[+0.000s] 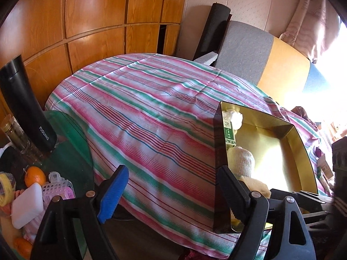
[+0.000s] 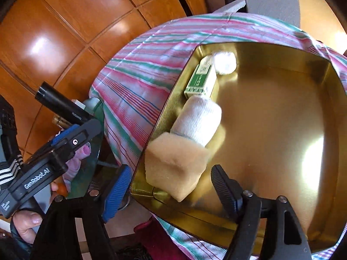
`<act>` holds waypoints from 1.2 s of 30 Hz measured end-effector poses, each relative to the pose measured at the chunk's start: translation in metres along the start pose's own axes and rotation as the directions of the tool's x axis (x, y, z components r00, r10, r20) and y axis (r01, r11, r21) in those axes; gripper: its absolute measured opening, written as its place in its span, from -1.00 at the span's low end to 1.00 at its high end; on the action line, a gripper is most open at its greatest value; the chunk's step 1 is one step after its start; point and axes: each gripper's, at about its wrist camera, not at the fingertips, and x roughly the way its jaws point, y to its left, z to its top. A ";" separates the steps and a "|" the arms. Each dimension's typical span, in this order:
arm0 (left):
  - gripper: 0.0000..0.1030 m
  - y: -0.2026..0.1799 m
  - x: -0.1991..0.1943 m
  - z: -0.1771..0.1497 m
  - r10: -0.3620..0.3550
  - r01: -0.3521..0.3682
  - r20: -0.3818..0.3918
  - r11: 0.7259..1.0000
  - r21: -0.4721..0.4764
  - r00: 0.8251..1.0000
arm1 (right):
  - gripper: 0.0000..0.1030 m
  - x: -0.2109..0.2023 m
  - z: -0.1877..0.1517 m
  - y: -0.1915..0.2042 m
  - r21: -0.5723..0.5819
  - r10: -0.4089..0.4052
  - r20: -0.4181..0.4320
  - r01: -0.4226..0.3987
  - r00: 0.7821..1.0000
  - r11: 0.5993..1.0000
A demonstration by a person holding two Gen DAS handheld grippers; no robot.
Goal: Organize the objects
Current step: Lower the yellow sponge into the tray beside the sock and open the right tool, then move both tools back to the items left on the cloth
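Note:
An open gold tin (image 2: 282, 130) lies on a bed with a striped cover (image 1: 151, 112). Along its left wall sit a white ball of cloth (image 2: 224, 61), a green-and-white box (image 2: 200, 80), a rolled white sock (image 2: 199, 121) and a beige sponge block (image 2: 173, 166). My right gripper (image 2: 171, 191) hovers over the tin's near left corner, open. The sponge lies just ahead of its fingertips and neither pad touches it. My left gripper (image 1: 173, 195) is open over the striped cover, left of the tin (image 1: 266, 138), with nothing between its fingers.
A green glass side table (image 1: 69, 151) left of the bed carries a black flask (image 1: 26, 108), a glass jar (image 1: 15, 134), oranges (image 1: 34, 175), a white block (image 1: 27, 208) and pink rollers (image 1: 58, 189). Wooden wardrobe doors (image 1: 86, 21) stand behind. A hand (image 2: 26, 218) shows at the lower left.

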 end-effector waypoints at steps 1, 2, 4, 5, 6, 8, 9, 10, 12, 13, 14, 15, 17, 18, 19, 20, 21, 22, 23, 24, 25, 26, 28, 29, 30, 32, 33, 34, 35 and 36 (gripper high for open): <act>0.64 -0.002 -0.002 0.001 -0.001 0.001 0.006 1.000 0.004 1.000 | 0.50 -0.005 0.001 0.000 0.001 -0.003 0.014 0.003 1.000 1.000; 0.64 -0.004 -0.004 0.002 -0.003 0.003 0.011 1.000 0.008 1.000 | 0.50 -0.010 0.000 -0.001 0.003 -0.005 0.027 0.005 1.000 1.000; 0.65 -0.009 -0.008 0.003 -0.005 0.005 0.022 1.000 0.021 1.000 | 0.50 -0.021 -0.001 -0.003 0.005 -0.014 0.047 0.014 0.999 1.000; 0.65 -0.011 -0.009 0.004 -0.007 0.006 0.027 1.000 0.028 1.000 | 0.50 -0.025 -0.002 -0.003 0.003 -0.024 0.056 0.024 0.998 1.000; 0.66 -0.015 -0.011 0.004 -0.009 0.008 0.030 0.999 0.035 1.000 | 0.50 -0.029 0.000 -0.003 0.001 -0.035 0.065 0.035 0.997 0.999; 0.66 -0.021 -0.013 0.005 -0.017 0.015 0.033 0.999 0.048 0.999 | 0.50 -0.037 -0.001 -0.005 -0.003 -0.055 0.081 0.056 0.995 0.998; 0.66 -0.025 -0.014 0.005 -0.021 0.019 0.034 0.998 0.057 0.999 | 0.50 -0.041 -0.001 -0.007 -0.005 -0.066 0.089 0.067 0.994 0.998; 0.66 -0.029 -0.016 0.005 -0.025 0.022 0.036 0.997 0.069 0.999 | 0.50 -0.044 -0.002 -0.008 -0.006 -0.076 0.096 0.077 0.992 0.997; 0.66 -0.038 -0.018 0.004 -0.030 0.026 0.042 0.995 0.096 0.999 | 0.50 -0.051 -0.004 -0.013 -0.006 -0.097 0.112 0.098 0.989 0.995; 0.66 -0.043 -0.020 0.004 -0.033 0.028 0.047 0.994 0.110 0.998 | 0.50 -0.055 -0.005 -0.015 -0.005 -0.107 0.121 0.109 0.987 0.994; 0.66 -0.047 -0.021 0.004 -0.036 0.030 0.050 0.992 0.125 0.998 | 0.50 -0.059 -0.006 -0.018 0.000 -0.117 0.130 0.118 0.985 0.993; 0.67 -0.052 -0.022 0.004 -0.042 0.035 0.051 0.990 0.137 0.998 | 0.50 -0.063 -0.007 -0.022 0.005 -0.125 0.138 0.126 0.983 0.992; 0.67 -0.061 -0.023 0.004 -0.054 0.045 0.050 0.986 0.158 0.997 | 0.50 -0.071 -0.009 -0.031 0.023 -0.141 0.153 0.139 0.978 0.990; 0.67 -0.065 -0.023 0.003 -0.059 0.050 0.048 0.984 0.169 0.997 | 0.50 -0.074 -0.010 -0.035 0.034 -0.147 0.160 0.143 0.976 0.989; 0.67 -0.070 -0.023 0.003 -0.064 0.055 0.047 0.982 0.180 0.997 | 0.50 -0.078 -0.011 -0.040 0.046 -0.153 0.167 0.147 0.974 0.988; 0.67 -0.074 -0.024 0.003 -0.070 0.060 0.046 0.980 0.190 0.997 | 0.50 -0.082 -0.012 -0.046 0.057 -0.161 0.173 0.154 0.972 0.986; 0.67 -0.079 -0.024 0.003 -0.076 0.065 0.044 0.977 0.201 0.996 | 0.50 -0.086 -0.013 -0.051 0.068 -0.171 0.179 0.161 0.969 0.985; 0.67 -0.084 -0.024 0.003 -0.081 0.070 0.043 0.974 0.214 0.996 | 0.50 -0.090 -0.014 -0.057 0.080 -0.180 0.184 0.168 0.966 0.983; 0.67 -0.090 -0.024 0.002 -0.084 0.073 0.042 0.971 0.227 0.996 | 0.50 -0.094 -0.015 -0.063 0.093 -0.190 0.189 0.175 0.963 0.980; 0.67 -0.095 -0.024 0.002 -0.089 0.077 0.041 0.968 0.239 0.995 | 0.50 -0.098 -0.016 -0.070 0.105 -0.201 0.192 0.183 0.961 0.977; 0.67 -0.101 -0.024 0.003 -0.096 0.083 0.040 0.964 0.251 0.995 | 0.50 -0.102 -0.017 -0.076 0.116 -0.214 0.194 0.194 0.957 0.974; 0.67 -0.106 -0.024 0.003 -0.102 0.088 0.039 0.960 0.264 0.994 | 0.50 -0.107 -0.018 -0.083 0.126 -0.229 0.198 0.207 0.953 0.970; 0.67 -0.118 -0.025 0.003 -0.118 0.103 0.036 0.951 0.292 0.992 | 0.50 -0.118 -0.021 -0.099 0.149 -0.261 0.202 0.234 0.944 0.961; 0.67 -0.124 -0.025 0.004 -0.129 0.113 0.033 0.946 0.304 0.991 | 0.50 -0.125 -0.022 -0.108 0.164 -0.282 0.203 0.251 0.938 0.954; 0.67 -0.131 -0.025 0.004 -0.140 0.124 0.030 0.941 0.316 0.990 | 0.50 -0.132 -0.024 -0.118 0.181 -0.305 0.206 0.270 0.930 0.946; 0.67 -0.145 -0.025 0.006 -0.163 0.145 0.025 0.930 0.339 0.986 | 0.50 -0.148 -0.028 -0.139 0.225 -0.350 0.210 0.304 0.913 0.926; 0.67 -0.152 -0.025 0.006 -0.176 0.157 0.022 0.923 0.350 0.984 | 0.50 -0.157 -0.030 -0.150 0.247 -0.374 0.213 0.320 0.903 0.915; 0.67 -0.160 -0.025 0.008 -0.190 0.170 0.018 0.917 0.362 0.982 | 0.50 -0.167 -0.033 -0.162 0.271 -0.400 0.216 0.339 0.891 0.901; 0.67 -0.168 -0.026 0.009 -0.203 0.184 0.013 0.910 0.373 0.979 | 0.50 -0.178 -0.036 -0.174 0.299 -0.429 0.217 0.359 0.877 0.884; 0.67 -0.177 -0.026 0.010 -0.219 0.200 0.006 0.902 0.383 0.976 | 0.50 -0.190 -0.040 -0.187 0.328 -0.457 0.218 0.376 0.862 0.867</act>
